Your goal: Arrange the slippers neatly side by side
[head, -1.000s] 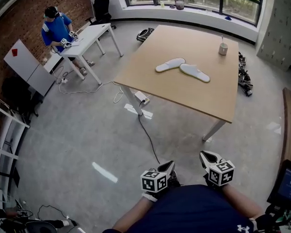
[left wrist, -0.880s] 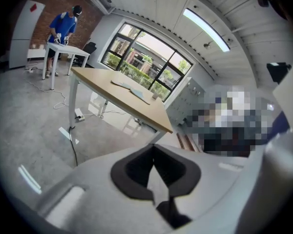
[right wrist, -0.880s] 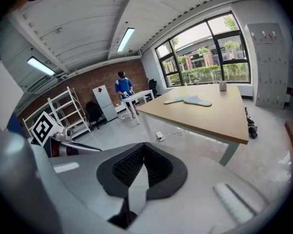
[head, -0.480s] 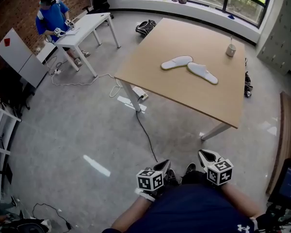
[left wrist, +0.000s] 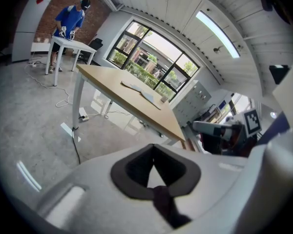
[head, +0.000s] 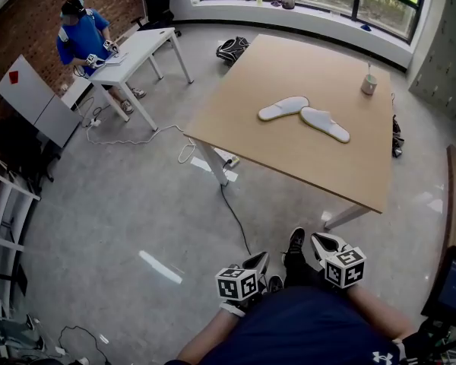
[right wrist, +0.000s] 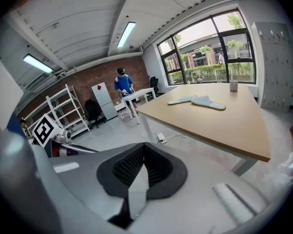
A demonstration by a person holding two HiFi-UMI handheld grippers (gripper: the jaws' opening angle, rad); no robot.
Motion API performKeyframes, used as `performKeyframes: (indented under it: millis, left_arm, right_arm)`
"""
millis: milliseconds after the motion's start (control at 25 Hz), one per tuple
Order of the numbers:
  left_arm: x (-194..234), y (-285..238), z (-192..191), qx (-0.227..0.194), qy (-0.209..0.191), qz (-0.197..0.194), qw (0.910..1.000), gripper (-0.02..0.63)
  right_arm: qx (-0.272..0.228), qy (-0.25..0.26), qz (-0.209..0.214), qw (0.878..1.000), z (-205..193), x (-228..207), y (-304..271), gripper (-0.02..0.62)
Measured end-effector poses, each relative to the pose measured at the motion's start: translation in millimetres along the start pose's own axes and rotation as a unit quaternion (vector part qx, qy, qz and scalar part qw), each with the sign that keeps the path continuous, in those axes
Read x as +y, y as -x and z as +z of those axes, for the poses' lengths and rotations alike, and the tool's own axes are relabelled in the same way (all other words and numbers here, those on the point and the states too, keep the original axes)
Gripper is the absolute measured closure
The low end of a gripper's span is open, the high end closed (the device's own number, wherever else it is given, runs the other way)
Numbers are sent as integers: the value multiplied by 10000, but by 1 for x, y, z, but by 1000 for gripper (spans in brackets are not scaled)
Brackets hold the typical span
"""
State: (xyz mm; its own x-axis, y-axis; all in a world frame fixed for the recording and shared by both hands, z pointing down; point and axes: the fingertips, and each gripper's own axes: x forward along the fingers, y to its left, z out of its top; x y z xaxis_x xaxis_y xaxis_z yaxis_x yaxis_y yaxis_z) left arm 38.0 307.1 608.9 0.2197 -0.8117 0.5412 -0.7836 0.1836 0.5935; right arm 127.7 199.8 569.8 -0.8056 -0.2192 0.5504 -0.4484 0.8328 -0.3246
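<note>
Two white slippers lie on a wooden table, toes nearly touching and heels splayed apart: the left slipper and the right slipper. The same pair shows as the left slipper and right slipper in the right gripper view, and small and far in the left gripper view as the slippers. My left gripper and right gripper are held close to my body, far short of the table, both shut and empty.
A small cup stands at the table's far right. A cable trails over the floor from a power strip under the table. A person in blue stands at a white desk far left. A bag lies beyond the table.
The view has advanced toward the table, which now sits slightly lower and to the right. My foot has stepped forward between the grippers. Both grippers keep their place by my body.
</note>
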Motion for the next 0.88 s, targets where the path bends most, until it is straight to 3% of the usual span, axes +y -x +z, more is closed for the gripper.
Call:
performKeyframes:
  millis: [560, 880]
  left_arm:
    - [19, -58, 67, 80, 153, 134, 9998, 601]
    - [23, -105, 134, 21, 57, 345, 9994, 601]
  right_arm:
    - [184, -146, 223, 9995, 54, -51, -65, 584]
    - [137, -282, 437, 9986, 110, -100, -110, 584]
